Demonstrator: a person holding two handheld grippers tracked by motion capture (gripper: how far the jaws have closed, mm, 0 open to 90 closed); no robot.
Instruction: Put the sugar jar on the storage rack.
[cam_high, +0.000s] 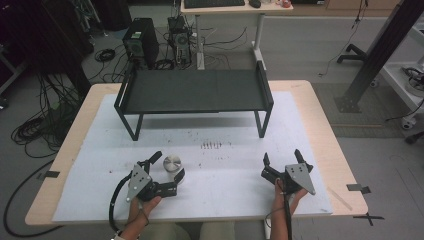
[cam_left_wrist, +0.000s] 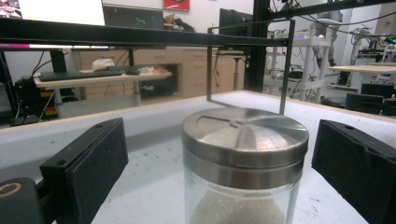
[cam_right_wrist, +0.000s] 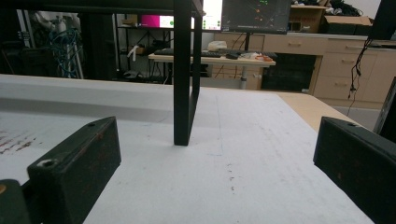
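Two tongs rest low on the white surface (cam_high: 225, 170), both spread wide. The left tongs (cam_high: 167, 169) bracket a glass jar (cam_left_wrist: 243, 168) with a steel lid, which stands between the jaws without touching either. The right tongs (cam_high: 281, 159), well apart, face a black rack (cam_high: 195, 90).

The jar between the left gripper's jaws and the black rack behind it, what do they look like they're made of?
The clear jar with the silver lid looks like glass, since white grains show through its wall. Its lid seems to be brushed steel, with a soft streaky sheen. The black flat-topped rack looks like matte painted metal, judging by its thin square legs, though I can't be sure.
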